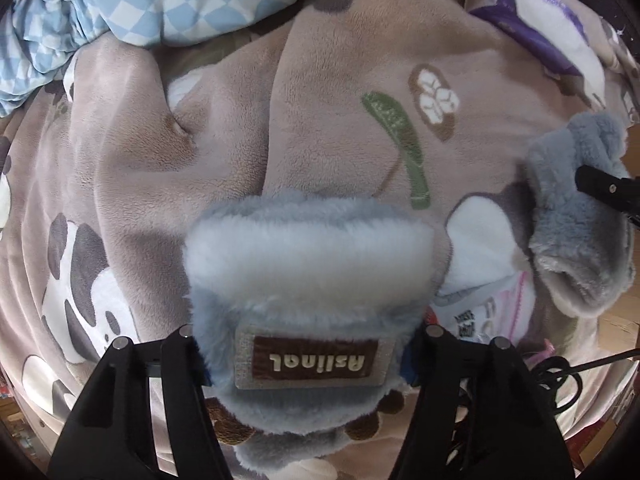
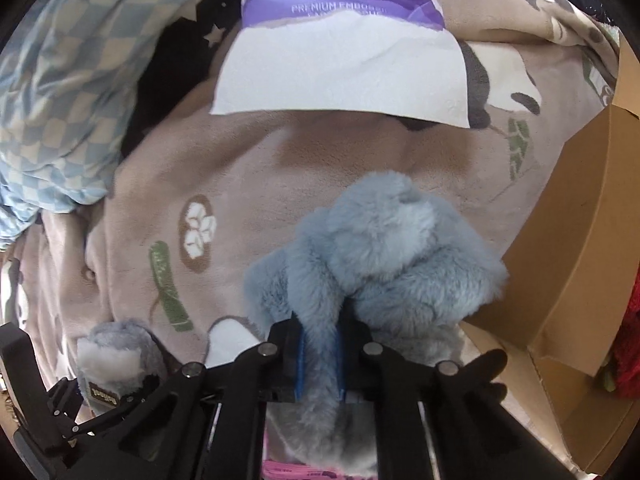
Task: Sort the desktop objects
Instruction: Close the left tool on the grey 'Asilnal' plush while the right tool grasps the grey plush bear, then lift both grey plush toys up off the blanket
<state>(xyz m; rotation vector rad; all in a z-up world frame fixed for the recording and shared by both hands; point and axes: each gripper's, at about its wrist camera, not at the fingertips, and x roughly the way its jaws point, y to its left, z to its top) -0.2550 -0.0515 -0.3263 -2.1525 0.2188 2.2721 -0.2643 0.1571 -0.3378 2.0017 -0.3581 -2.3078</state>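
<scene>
Two fluffy grey-blue plush slippers [image 1: 304,280] lie on the panda-print fleece blanket [image 1: 280,120], apparently for lifting as a pair: the left gripper [image 1: 308,332] clamps the labelled one, the right gripper [image 2: 320,344] pinches the other slipper [image 2: 380,256].

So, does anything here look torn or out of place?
Yes. The purple tissue pack on the panda blanket has a ragged torn opening, and a white tissue hangs out of it, spread flat over the blanket.
</scene>
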